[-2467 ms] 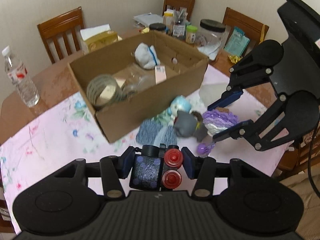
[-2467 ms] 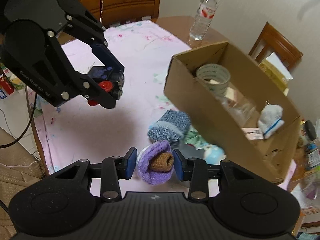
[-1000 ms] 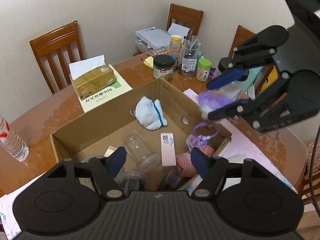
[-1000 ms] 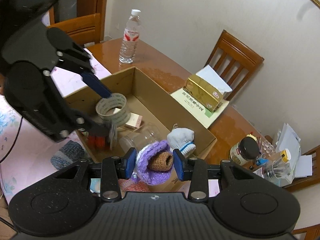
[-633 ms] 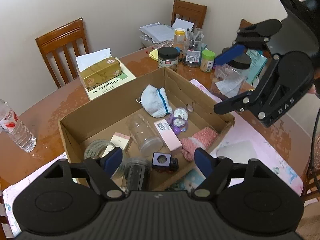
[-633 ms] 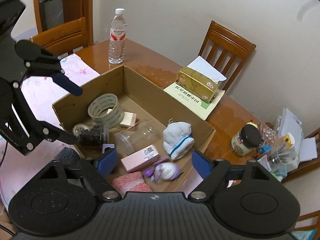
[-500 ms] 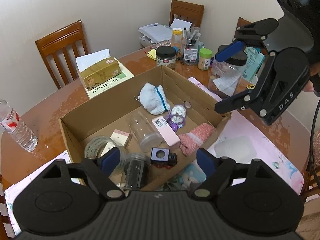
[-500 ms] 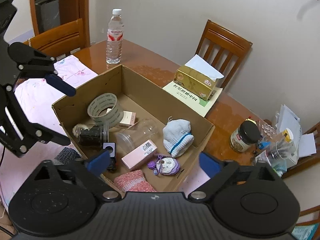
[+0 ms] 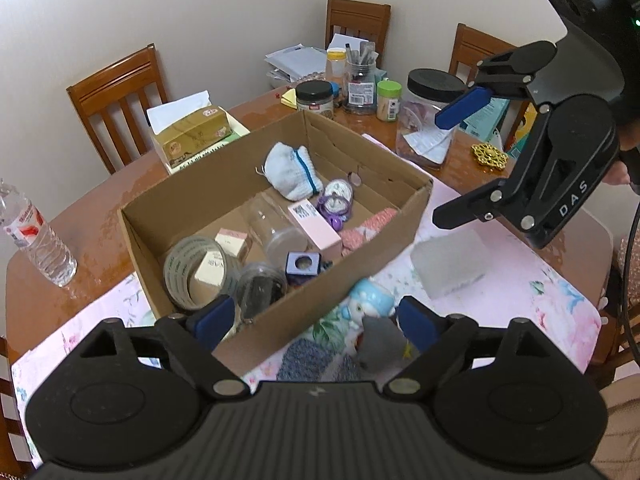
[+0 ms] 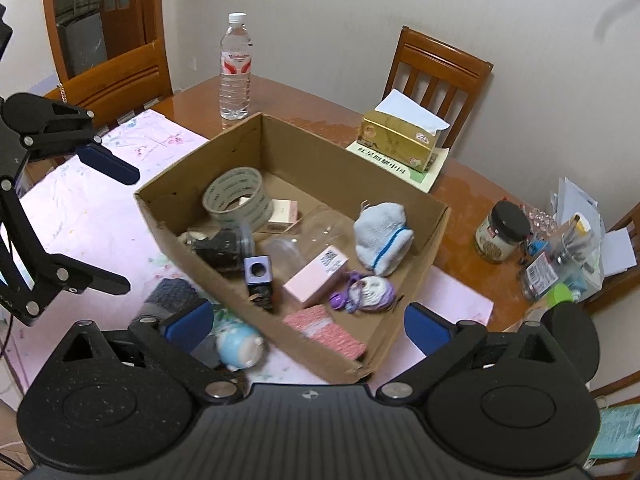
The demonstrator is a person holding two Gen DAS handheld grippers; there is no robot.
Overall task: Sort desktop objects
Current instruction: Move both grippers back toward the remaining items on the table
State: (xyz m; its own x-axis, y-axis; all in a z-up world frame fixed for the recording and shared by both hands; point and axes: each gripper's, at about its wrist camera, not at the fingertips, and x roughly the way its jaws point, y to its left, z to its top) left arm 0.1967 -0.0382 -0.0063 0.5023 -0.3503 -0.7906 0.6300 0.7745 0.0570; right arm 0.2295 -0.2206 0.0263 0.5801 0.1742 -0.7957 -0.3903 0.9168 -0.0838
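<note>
Table (image 9: 100, 216) with cardboard box (image 9: 340, 276)

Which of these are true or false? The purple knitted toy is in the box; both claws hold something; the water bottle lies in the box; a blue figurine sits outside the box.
1. The purple knitted toy lies inside the cardboard box. True.
2. Both claws hold something. False: the left gripper, jaws opening, and the right gripper are empty.
3. The water bottle lies in the box. False: it stands upright on the table beyond it.
4. A blue figurine sits outside the box. True.
</note>
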